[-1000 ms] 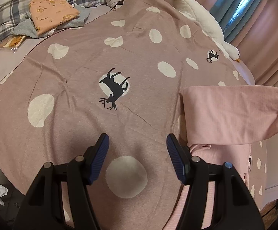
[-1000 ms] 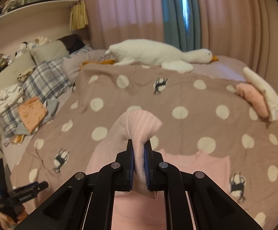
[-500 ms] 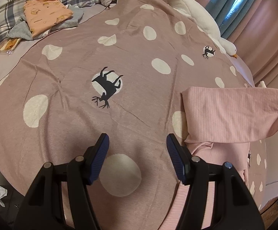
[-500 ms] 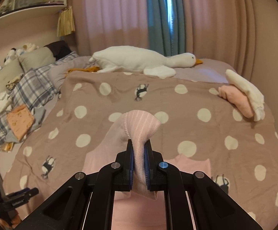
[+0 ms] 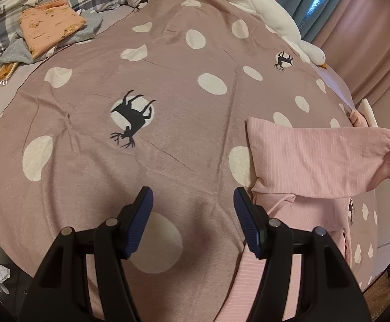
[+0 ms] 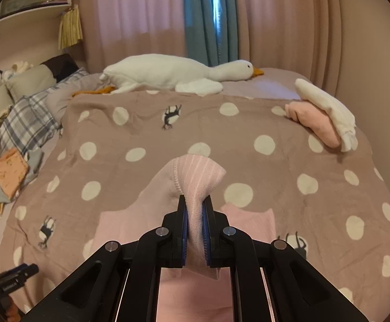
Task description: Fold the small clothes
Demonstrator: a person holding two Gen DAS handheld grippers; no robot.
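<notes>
A bedroom with pink and teal curtains holds a bed whose mauve blanket (image 5: 168, 86), dotted cream with black deer, is the working surface; a white plush goose (image 6: 173, 76) lies along its far edge. Near the pillows sits a small stack with a folded peach printed garment (image 5: 51, 28) on top, and at the other corner a rolled pink piece (image 6: 314, 123) rests under a white one, so by the look of it some clothes are already dealt with. The pink ribbed garment (image 5: 315, 161) lies on the blanket's near side, its body flat. The right gripper (image 6: 195, 230) has its jaws pinched tight on a hemmed end of it, lifted clear above the body, seemingly mid-fold. The left gripper (image 5: 192, 222) hovers over bare blanket just beside the garment, jaws standing apart and empty. This piece looks only partly folded: laying the lifted part down and at least one more fold probably remain.
</notes>
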